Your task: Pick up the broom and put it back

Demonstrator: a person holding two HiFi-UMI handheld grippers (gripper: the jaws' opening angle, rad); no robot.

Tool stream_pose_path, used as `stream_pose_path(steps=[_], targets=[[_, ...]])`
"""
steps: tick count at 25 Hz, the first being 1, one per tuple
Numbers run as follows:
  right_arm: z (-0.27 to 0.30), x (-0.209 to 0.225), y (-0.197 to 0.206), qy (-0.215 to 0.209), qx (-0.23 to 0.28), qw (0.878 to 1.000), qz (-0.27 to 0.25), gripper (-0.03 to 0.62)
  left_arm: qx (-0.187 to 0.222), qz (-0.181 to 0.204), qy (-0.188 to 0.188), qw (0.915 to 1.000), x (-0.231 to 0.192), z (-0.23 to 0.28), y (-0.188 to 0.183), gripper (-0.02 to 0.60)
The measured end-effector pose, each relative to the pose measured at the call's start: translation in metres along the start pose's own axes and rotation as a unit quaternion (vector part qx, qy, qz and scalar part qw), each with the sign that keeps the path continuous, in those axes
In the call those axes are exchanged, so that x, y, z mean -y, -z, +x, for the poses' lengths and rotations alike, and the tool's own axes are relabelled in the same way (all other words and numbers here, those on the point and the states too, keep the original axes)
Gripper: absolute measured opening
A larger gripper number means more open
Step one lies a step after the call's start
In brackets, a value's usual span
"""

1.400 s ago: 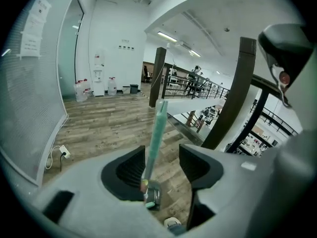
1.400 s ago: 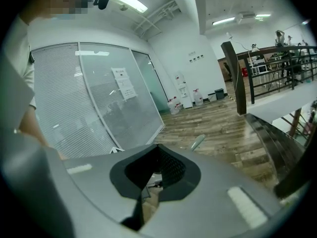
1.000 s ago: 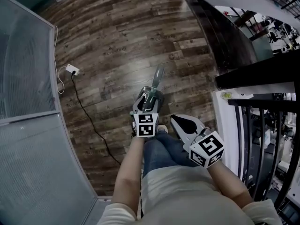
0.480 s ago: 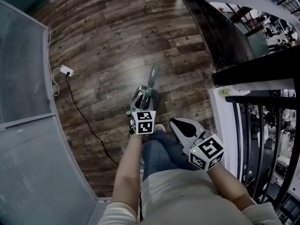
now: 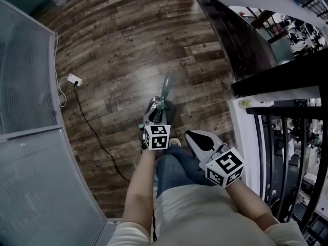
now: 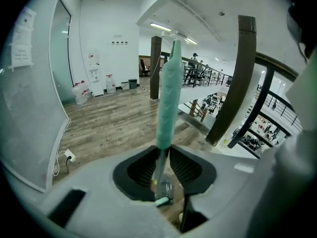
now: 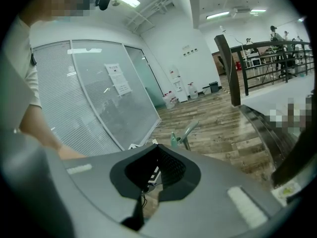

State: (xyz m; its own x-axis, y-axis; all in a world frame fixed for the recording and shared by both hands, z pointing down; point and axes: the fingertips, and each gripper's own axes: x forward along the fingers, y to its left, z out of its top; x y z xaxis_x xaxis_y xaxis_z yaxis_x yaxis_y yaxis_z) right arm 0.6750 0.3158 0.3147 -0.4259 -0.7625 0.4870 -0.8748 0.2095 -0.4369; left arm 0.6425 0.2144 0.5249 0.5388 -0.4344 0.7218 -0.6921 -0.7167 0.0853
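The broom stands on the wood floor, its green handle (image 5: 168, 84) leaning away from me. My left gripper (image 5: 160, 106) is at the handle's lower end. In the left gripper view the green grip (image 6: 168, 98) rises out from between the jaws. They have just been closing and now press on it where it meets the thin shaft (image 6: 159, 170). My left gripper (image 6: 162, 150) is shut on the broom. My right gripper (image 5: 190, 133) hangs over my knee with its tips together and nothing in them. Its own view shows the broom (image 7: 189, 129) beyond the right gripper (image 7: 158, 148).
A white power socket (image 5: 75, 79) lies on the floor at the left, and a black cable (image 5: 97, 135) runs from it toward my feet. A frosted glass partition (image 5: 25, 86) bounds the left side. A black railing (image 5: 287, 137) and a dark ledge (image 5: 241, 40) bound the right.
The left gripper's jaws have narrowed from wide open onto the broom handle, and it has sunk slightly. The right gripper has kept still.
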Motion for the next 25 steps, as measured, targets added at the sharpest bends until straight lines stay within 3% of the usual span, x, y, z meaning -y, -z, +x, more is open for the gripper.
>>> stream_pose_path(steps=[13,25], targets=[[-0.009,-0.011,-0.012,-0.007,0.021,1.000,-0.007,0.006,0.003,-0.004,-0.020,0.9998,-0.006,-0.036,0.010,0.087],[-0.013,-0.030,-0.021,-0.023,0.028,0.999,-0.030,0.006,0.021,-0.044,-0.045,0.9978,-0.022,-0.085,0.013,0.083]])
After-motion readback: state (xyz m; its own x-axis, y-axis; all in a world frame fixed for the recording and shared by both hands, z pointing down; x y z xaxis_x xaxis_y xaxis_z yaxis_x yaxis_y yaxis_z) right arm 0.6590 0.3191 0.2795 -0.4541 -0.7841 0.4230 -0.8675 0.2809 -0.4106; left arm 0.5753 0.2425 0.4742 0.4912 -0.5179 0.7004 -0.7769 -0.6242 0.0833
